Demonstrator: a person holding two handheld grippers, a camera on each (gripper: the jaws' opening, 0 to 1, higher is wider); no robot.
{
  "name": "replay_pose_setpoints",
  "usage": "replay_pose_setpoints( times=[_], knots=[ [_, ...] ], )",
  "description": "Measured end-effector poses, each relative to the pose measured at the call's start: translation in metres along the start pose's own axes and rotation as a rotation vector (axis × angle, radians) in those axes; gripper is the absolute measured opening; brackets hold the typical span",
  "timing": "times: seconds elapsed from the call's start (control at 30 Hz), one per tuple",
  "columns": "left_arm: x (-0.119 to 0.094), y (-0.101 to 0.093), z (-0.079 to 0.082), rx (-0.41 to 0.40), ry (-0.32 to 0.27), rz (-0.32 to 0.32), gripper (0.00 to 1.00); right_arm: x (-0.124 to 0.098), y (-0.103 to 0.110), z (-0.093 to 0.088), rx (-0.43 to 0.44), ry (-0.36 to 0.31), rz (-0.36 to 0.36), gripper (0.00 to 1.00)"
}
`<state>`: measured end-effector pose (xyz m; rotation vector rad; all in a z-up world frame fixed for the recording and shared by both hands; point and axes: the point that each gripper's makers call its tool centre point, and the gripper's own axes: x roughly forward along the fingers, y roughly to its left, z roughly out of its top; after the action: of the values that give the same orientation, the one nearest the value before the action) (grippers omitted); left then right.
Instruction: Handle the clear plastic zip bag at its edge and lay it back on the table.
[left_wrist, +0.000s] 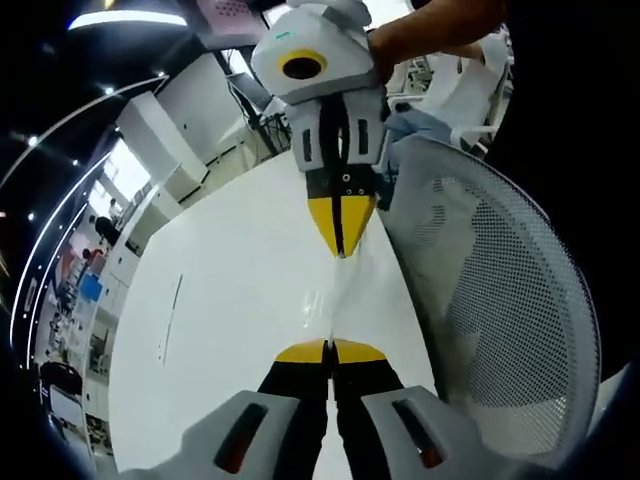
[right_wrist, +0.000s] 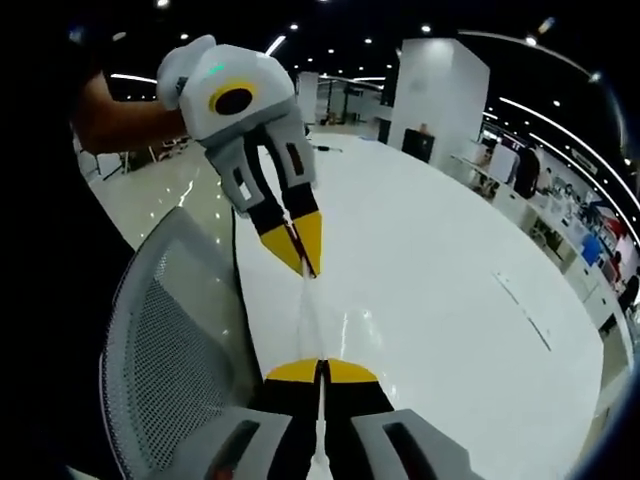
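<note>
Above white table (left_wrist: 230, 300), clear bag (left_wrist: 340, 295) stretched edge-on.

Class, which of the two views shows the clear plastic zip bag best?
The right gripper view: the clear plastic zip bag shows edge-on as a pale strip stretched between the right gripper and the left gripper, over the white table. The left gripper view shows the same strip fainter, washed out against the table.

Clear plastic zip bag (left_wrist: 340, 295), nearly edge-on, stretched taut above the white table, held at opposite edges
</note>
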<state>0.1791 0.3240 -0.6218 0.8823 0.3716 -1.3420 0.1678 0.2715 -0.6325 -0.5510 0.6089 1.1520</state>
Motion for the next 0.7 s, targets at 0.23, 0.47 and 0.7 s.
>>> replay_pose_setpoints(
  times=[0.23, 0.47, 0.7],
  knots=[
    [-0.009, 0.007, 0.016, 0.009, -0.060, 0.043, 0.09, 0.001, -0.003, 0.001, -0.019, 0.015, -0.012, 0.00],
    [-0.008, 0.003, 0.034, 0.062, -0.085, 0.033, 0.10, 0.002, -0.005, 0.003, -0.015, 0.016, -0.016, 0.00],
    [0.005, -0.006, 0.042, 0.102, -0.080, 0.011, 0.09, 0.001, -0.008, 0.004, -0.001, 0.022, -0.013, 0.00]
  ],
)
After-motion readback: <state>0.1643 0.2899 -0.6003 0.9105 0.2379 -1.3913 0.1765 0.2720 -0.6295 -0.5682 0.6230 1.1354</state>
